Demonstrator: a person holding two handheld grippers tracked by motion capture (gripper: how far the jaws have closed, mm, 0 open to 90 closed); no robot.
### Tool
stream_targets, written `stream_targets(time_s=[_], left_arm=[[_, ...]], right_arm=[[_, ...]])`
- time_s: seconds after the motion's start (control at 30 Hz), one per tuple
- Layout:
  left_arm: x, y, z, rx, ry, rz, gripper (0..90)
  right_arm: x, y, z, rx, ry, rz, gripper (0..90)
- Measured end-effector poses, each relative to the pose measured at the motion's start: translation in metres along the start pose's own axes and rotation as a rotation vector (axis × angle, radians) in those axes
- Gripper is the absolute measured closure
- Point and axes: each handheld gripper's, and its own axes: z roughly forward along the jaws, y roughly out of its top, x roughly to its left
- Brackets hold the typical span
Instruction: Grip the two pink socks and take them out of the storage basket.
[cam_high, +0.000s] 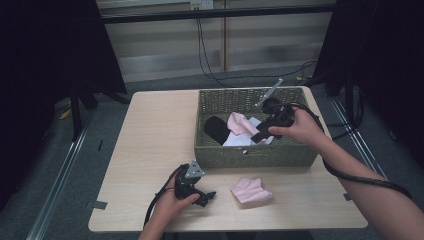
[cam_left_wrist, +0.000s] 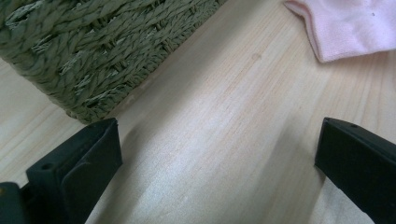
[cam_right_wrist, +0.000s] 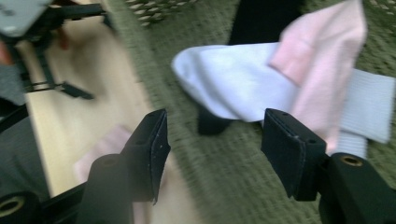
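Observation:
A green woven basket (cam_high: 250, 156) stands on the right half of the wooden table (cam_high: 155, 135). In it lie a black sock (cam_high: 216, 129), a pink sock (cam_high: 240, 122) and a white sock (cam_high: 237, 140). My right gripper (cam_high: 257, 137) hovers over the basket's right side, jaws open with nothing between them. Its own view has the white sock (cam_right_wrist: 233, 79), pink sock (cam_right_wrist: 322, 60) and black sock (cam_right_wrist: 266, 18) just beyond the open jaws (cam_right_wrist: 215, 144). Another pink sock (cam_high: 251, 190) lies folded on the table in front of the basket. My left gripper (cam_high: 210, 196) rests low beside it, open.
The left gripper view has bare tabletop between the wide jaws (cam_left_wrist: 219, 154), the basket's corner (cam_left_wrist: 93, 51) at upper left and the loose pink sock (cam_left_wrist: 350, 28) at upper right. Cables trail from both grippers. Dark stands flank the table.

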Motion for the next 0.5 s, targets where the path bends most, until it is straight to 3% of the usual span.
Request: stream_targets(time_s=[0.5], left_arm=[[0.000,0.000,0.000,0.001,-0.003,0.001,0.0]], right_arm=[[-0.042,0.010,0.032,-0.004,-0.075,0.099,32.4]])
